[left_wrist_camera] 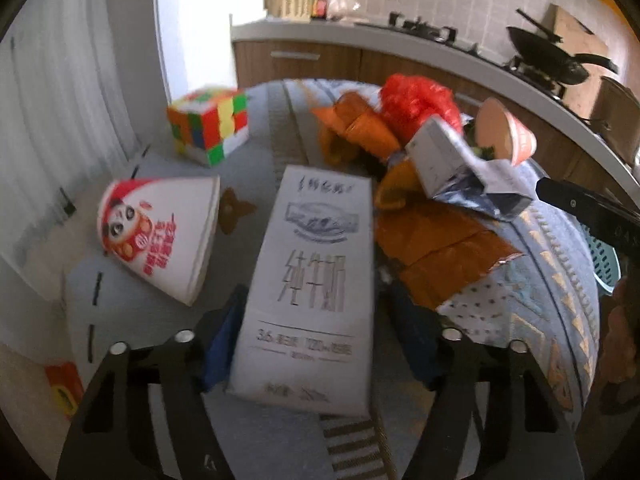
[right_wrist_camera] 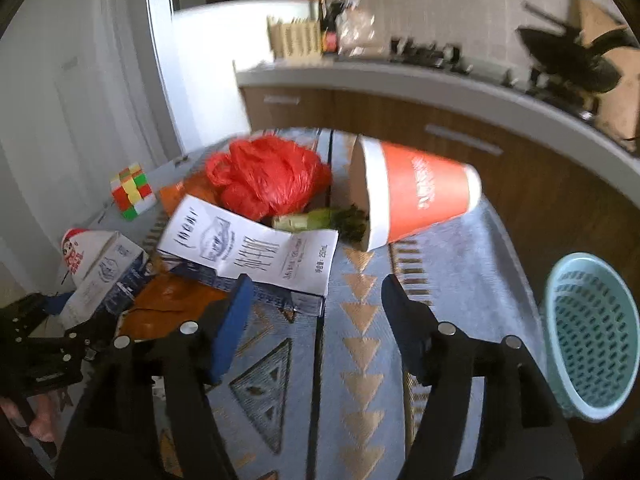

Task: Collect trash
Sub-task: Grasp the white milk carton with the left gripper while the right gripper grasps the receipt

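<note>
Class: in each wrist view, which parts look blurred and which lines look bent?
Left wrist view: milk carton print smeared, paper cup soft, counter edge bowed. Right wrist view: counter and pan streaked, orange cup soft, basket stretched at the rim.

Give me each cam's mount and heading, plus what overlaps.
Left wrist: on the left gripper, looking down-forward at a milk carton between its fingers; right gripper's tip at right edge.
Right wrist: on the right gripper, facing tablecloth, orange cup, basket; left gripper lower left.
Shared: red bag, puzzle cube, counter.
</note>
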`<state>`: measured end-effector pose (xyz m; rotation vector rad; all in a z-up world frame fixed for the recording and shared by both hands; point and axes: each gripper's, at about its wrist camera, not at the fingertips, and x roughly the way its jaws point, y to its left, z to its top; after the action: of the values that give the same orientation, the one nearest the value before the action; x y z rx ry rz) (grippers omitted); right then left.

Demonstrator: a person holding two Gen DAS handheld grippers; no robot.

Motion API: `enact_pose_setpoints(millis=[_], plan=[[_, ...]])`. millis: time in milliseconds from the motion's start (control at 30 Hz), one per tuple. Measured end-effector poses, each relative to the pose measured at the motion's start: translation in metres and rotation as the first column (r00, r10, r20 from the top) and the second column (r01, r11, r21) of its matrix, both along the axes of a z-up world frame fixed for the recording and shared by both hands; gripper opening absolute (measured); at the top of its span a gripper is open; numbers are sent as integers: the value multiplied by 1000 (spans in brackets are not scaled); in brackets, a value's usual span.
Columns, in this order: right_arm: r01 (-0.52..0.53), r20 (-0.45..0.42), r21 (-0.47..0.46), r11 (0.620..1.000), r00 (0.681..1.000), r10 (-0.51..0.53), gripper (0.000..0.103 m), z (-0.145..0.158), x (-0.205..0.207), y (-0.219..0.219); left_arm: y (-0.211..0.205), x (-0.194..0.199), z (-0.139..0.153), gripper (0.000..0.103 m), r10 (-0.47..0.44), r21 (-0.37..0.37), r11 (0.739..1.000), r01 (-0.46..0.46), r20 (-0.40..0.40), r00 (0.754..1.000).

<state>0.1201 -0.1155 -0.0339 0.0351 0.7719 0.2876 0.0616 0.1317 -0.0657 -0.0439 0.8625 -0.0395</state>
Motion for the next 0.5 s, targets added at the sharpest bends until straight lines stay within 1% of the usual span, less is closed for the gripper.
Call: enact_pose_setpoints(millis=[33,100,167,200,233,267,300,333,400,433,500], plan=[[-8,-11,12,1000,1000,8,63,-2,4,0,2,0,-1,64,2,-9,1000,-2,0,1000],[-51,-63,50,997,997,54,63,-9,17,2,2,0,-1,63,8,-29,1000,-8,7,1000],[-81,-107,75,994,990,89,63,-15,24,7,3,0,-1,63,12,-33,999,-12,11,1000],[-96,-113,89,991,988,105,63,-17,24,10,2,-1,-1,62,12,-34,999,-12,14,1000],[-111,-108,101,989,987,122,60,-16,23,13,1,-2,-1,62,10,-37,999,-9,17,1000],[-125,-97,100,987,986,134,57,-14,19,16,2,-3,-1,62,10,-39,999,-9,20,1000],[-147,-93,97,984,983,156,51,-10,11,21,3,-5,-1,62,13,-37,999,-12,22,1000],[-174,-95,112,978,978,185,48,-8,5,25,2,-7,0,62,16,-34,999,-15,26,1000],[-237,-103,156,959,962,254,48,-5,-9,32,2,-12,2,61,19,-40,999,-18,36,999],[-280,-97,161,946,950,297,48,0,-21,38,4,-15,3,61,22,-52,998,-20,42,999],[-335,-75,128,933,935,346,48,8,-36,46,7,-17,6,60,28,-71,997,-25,49,998]])
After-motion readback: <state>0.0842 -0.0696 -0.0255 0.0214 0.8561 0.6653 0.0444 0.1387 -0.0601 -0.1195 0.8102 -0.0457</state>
